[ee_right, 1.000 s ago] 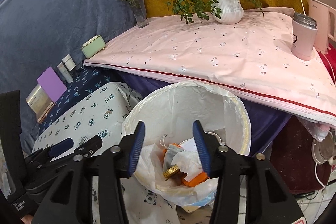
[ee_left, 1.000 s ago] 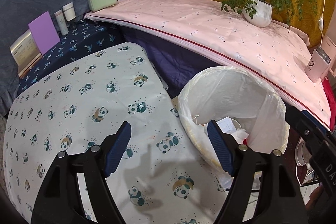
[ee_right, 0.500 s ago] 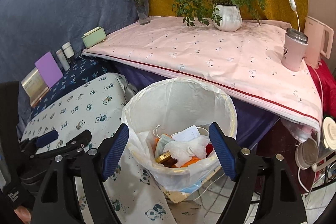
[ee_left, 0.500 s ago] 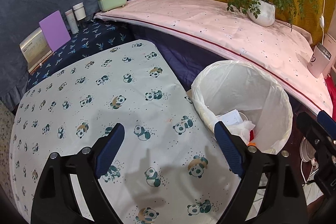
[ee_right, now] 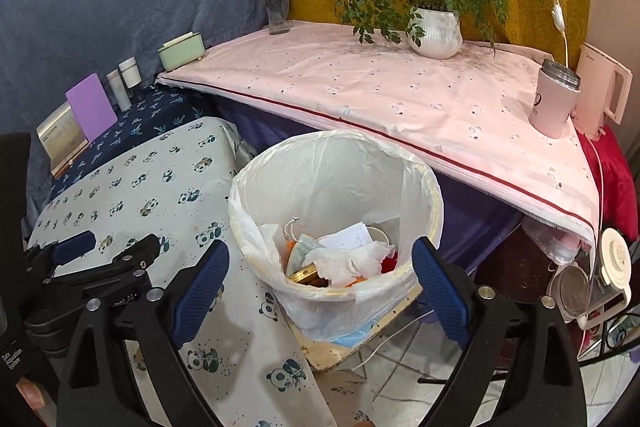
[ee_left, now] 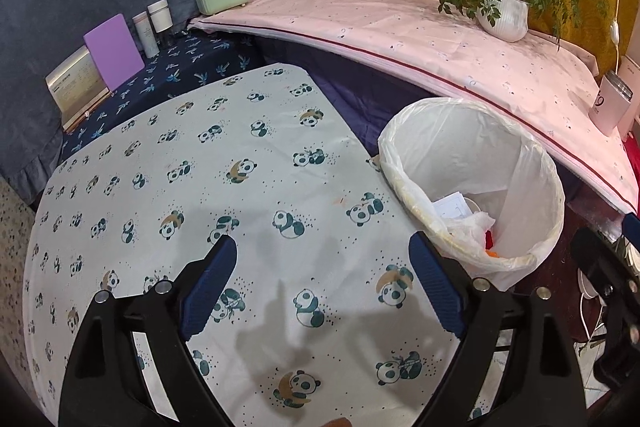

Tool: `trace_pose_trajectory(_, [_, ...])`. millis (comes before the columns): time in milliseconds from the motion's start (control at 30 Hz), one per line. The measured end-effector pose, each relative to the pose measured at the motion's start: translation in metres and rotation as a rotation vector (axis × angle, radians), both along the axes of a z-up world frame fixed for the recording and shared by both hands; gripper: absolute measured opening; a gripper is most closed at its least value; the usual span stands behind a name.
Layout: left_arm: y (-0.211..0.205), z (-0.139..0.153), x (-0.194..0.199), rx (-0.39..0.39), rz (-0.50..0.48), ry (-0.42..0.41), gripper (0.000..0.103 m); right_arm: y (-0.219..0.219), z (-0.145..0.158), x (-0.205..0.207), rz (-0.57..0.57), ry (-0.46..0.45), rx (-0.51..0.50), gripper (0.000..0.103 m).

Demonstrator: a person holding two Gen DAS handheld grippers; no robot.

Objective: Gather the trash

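A bin with a white plastic liner (ee_right: 336, 163) (ee_left: 472, 147) stands beside the panda-print table (ee_left: 224, 187). Inside lie crumpled tissue (ee_right: 352, 261), a paper slip, a grey mask and a gold-rimmed item. My right gripper (ee_right: 320, 279) hangs above the bin's near rim; its jaws are opening wide and hold nothing. My left gripper (ee_left: 324, 283) stands open over the panda cloth, left of the bin, with nothing between its fingers. It also shows at the left of the right wrist view as the left gripper (ee_right: 108, 251).
A pink-clothed table (ee_right: 380, 95) behind the bin carries a potted plant (ee_right: 434, 31), a flower vase (ee_right: 276, 7), a green box (ee_right: 180, 51), a pink mug (ee_right: 554, 103) and a kettle (ee_right: 604, 91). A purple card (ee_left: 114, 49) and bottles stand on the dark blue cloth.
The right jaws have spread from about half open to fully wide and drawn back from the bin. The left gripper has pulled back over the panda cloth, its jaws a little wider.
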State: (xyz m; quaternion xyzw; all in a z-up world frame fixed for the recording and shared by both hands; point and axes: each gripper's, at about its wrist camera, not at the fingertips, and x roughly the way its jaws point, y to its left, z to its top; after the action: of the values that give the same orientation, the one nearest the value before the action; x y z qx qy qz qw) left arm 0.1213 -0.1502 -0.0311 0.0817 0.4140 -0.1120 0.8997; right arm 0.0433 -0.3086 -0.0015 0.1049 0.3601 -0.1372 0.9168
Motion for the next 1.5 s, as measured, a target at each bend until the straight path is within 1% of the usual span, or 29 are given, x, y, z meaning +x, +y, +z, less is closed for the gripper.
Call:
trace_pose_trajectory(133, [0.001,-0.002,-0.003,0.004,0.001,0.004,0.084,0.003,-0.003,-0.006,-0.008,-0.006,-0.015,0.096])
trace_pose_trajectory(200, [0.002,-0.003,-0.005,0.009,0.002,0.001,0.089,0.004,-0.005,-0.007,-0.008,-0.001,-0.021,0.096])
trace_pose_trajectory(267, [0.002,-0.003,-0.008,0.012,0.003,-0.009,0.089,0.005,-0.008,-0.008,-0.010,0.007,-0.034,0.096])
trace_pose_trajectory(367, [0.003,-0.004,-0.010,0.011,0.002,-0.002,0.089,0.006,-0.010,-0.009,-0.005,0.015,-0.031,0.096])
trace_pose_trajectory(500, [0.003,-0.007,-0.013,0.020,-0.001,-0.001,0.089,0.007,-0.014,-0.012,-0.003,0.026,-0.055,0.096])
trace_pose_trajectory(833, [-0.004,-0.017,-0.021,0.048,-0.025,0.010,0.089,0.009,-0.025,-0.021,-0.002,0.059,-0.059,0.096])
trace_pose_trajectory(1033, [-0.004,-0.021,-0.023,0.050,-0.023,0.016,0.089,0.011,-0.028,-0.023,-0.003,0.074,-0.070,0.096])
trace_pose_trajectory(1500, [-0.003,-0.020,-0.026,0.055,-0.011,0.009,0.089,0.014,-0.028,-0.022,0.005,0.071,-0.088,0.096])
